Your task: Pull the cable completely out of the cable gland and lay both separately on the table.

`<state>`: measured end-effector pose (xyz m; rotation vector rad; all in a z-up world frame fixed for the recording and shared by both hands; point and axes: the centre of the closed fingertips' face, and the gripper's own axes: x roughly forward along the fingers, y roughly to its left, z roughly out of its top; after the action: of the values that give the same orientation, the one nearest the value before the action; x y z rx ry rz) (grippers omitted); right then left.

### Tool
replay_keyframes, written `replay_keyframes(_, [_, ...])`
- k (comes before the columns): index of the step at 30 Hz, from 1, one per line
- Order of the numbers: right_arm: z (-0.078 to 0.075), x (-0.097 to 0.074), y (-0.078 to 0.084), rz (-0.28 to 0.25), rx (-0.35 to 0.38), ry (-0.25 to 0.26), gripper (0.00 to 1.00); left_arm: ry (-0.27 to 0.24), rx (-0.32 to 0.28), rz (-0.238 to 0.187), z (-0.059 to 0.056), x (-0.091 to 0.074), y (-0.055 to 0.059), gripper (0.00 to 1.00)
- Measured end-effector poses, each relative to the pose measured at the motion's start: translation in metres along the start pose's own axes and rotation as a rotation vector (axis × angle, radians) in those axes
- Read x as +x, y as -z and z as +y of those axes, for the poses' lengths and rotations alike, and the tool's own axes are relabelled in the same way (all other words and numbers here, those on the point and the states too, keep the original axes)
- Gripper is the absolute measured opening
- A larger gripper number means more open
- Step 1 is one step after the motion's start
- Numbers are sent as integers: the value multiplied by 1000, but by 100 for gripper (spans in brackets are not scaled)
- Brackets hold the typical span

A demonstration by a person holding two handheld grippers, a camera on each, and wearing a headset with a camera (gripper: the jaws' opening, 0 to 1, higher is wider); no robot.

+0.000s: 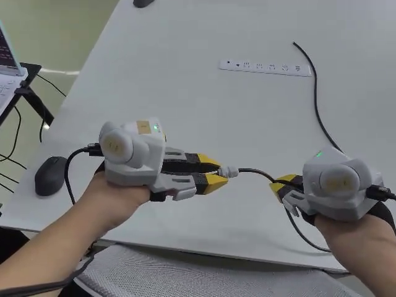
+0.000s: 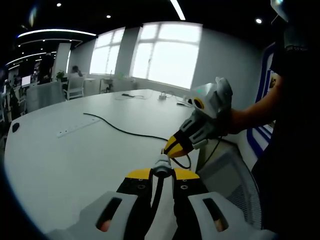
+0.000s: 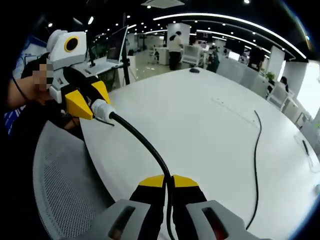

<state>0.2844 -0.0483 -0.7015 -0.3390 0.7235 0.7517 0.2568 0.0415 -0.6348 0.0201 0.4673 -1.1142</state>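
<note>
Jaws of my left gripper (image 1: 213, 174) are pressing together on the cable gland (image 1: 229, 172), pinching its pale body so that its nose is poking out past the yellow tips; jaws of my right gripper (image 1: 279, 185) are clamping the black cable (image 1: 255, 172), with almost no gap showing between them in the right gripper view.

What I am weighing is the line between the two; the cable is leaving the gland's nose and running rightward to my right gripper in a short, slightly arched span, so its long axis is lying roughly across me, left to right, and close to in line with the gland's bore; my right gripper is sitting near the gland, to its right, and is the one nearer the free length of cable; I am judging that the pull is wanting to go straight along that axis, hands drawing apart, not sideways.

In the left gripper view a dark line is running back between my left jaws behind the gland; I am taking it for the cable's tail, so the cable is not yet out.

Both pieces are hanging in the air over the near edge of the worktop (image 1: 185, 80), touching nothing but my jaws; a mesh chair (image 1: 185, 275) is sitting just below that edge.
</note>
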Motion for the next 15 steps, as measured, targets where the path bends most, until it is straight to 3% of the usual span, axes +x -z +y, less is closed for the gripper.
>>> replay_keyframes(7, [-8,1,13,11,51,34,0,1,-3,7,-2,-1,4,15])
replay_keyframes(15, [-7,0,14,5,107,33,0,4,-7,7,-4,-1,5,15])
